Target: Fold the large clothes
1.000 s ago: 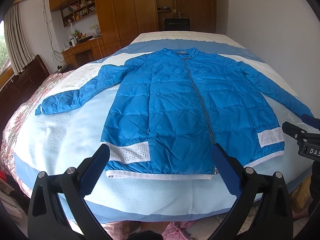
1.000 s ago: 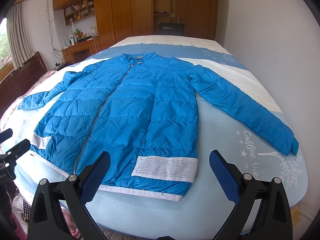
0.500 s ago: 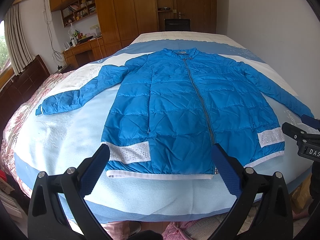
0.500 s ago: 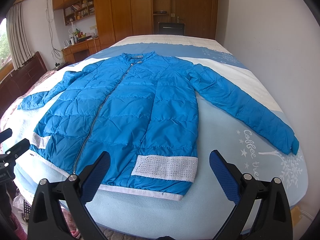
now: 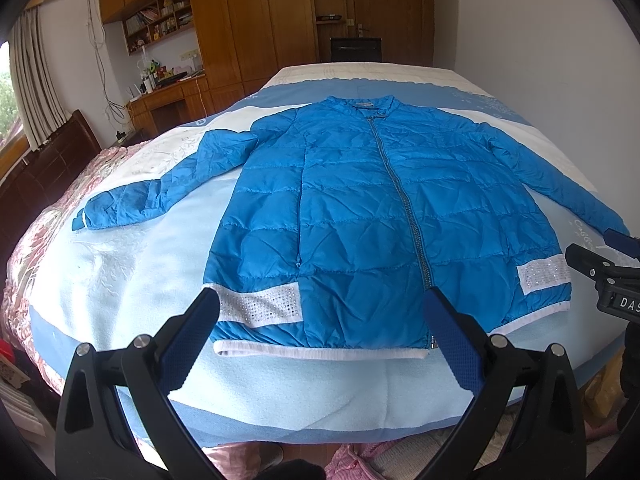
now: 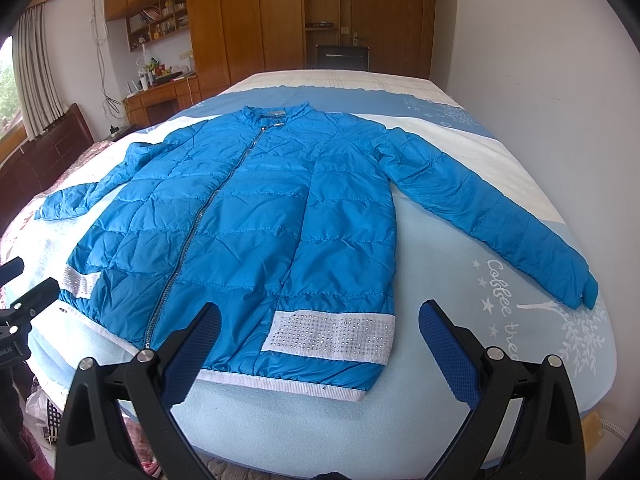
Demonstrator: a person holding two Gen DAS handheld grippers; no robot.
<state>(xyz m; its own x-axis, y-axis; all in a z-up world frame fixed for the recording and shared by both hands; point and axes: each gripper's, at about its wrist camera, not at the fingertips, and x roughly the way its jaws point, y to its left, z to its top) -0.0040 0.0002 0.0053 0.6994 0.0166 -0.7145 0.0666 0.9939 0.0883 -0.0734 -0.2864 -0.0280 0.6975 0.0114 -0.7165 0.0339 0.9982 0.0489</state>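
A blue quilted jacket (image 5: 360, 208) (image 6: 256, 224) lies flat and zipped on the bed (image 5: 120, 272) (image 6: 460, 320), collar far, white hem near, both sleeves spread out to the sides. My left gripper (image 5: 320, 320) hovers open just short of the hem, over its left half, holding nothing. My right gripper (image 6: 320, 326) is open too, above the hem's right half near the white studded band (image 6: 332, 338). Each gripper shows at the edge of the other's view: the right gripper (image 5: 608, 276) and the left gripper (image 6: 20, 308).
A white wall (image 6: 540, 60) runs along the bed's right side. Wooden wardrobes (image 5: 248, 20), a cluttered desk (image 5: 168, 92) and a dark headboard-like frame (image 5: 40, 168) stand to the left and back. Bags and cloth lie on the floor near the bed's front edge (image 6: 40, 408).
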